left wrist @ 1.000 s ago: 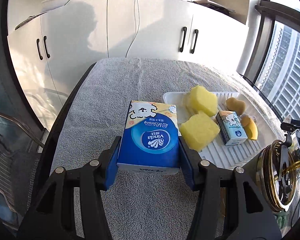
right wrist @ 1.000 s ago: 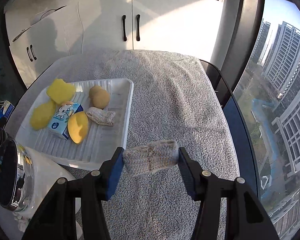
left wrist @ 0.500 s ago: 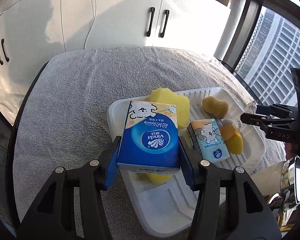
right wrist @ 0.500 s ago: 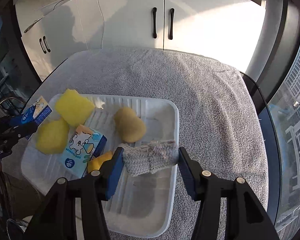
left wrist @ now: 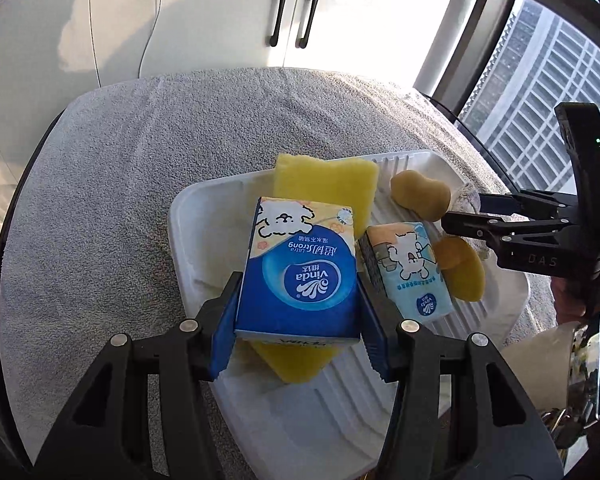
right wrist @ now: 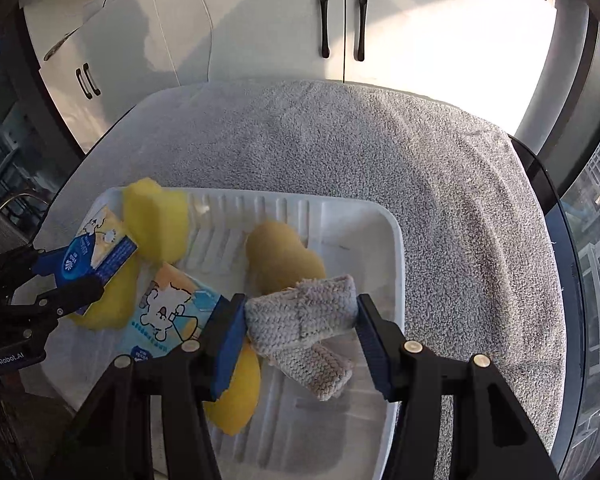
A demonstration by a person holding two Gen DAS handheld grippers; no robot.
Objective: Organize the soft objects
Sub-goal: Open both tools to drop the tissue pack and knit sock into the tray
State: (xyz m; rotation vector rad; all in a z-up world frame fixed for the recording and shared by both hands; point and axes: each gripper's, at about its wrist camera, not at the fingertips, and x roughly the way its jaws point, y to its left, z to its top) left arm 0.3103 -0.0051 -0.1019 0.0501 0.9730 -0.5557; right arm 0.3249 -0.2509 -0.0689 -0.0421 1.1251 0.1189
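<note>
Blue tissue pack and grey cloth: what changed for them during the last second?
Both were carried from above the towel to above the white tray. The left gripper still clamps the blue tissue pack, the right gripper the grey cloth. Nothing was released; the tray's contents stayed.

A blue tissue pack (left wrist: pixel 300 276) hangs over the white tray (left wrist: pixel 188 216), above yellow sponges (left wrist: pixel 324 176). A small tissue pack (right wrist: pixel 168 312) lies inside. A gray knitted cloth (right wrist: pixel 300 312) hangs above another one (right wrist: pixel 320 368).

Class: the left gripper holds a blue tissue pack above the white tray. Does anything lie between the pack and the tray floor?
Yes. Yellow sponges lie directly beneath the blue tissue pack in the white tray.
</note>
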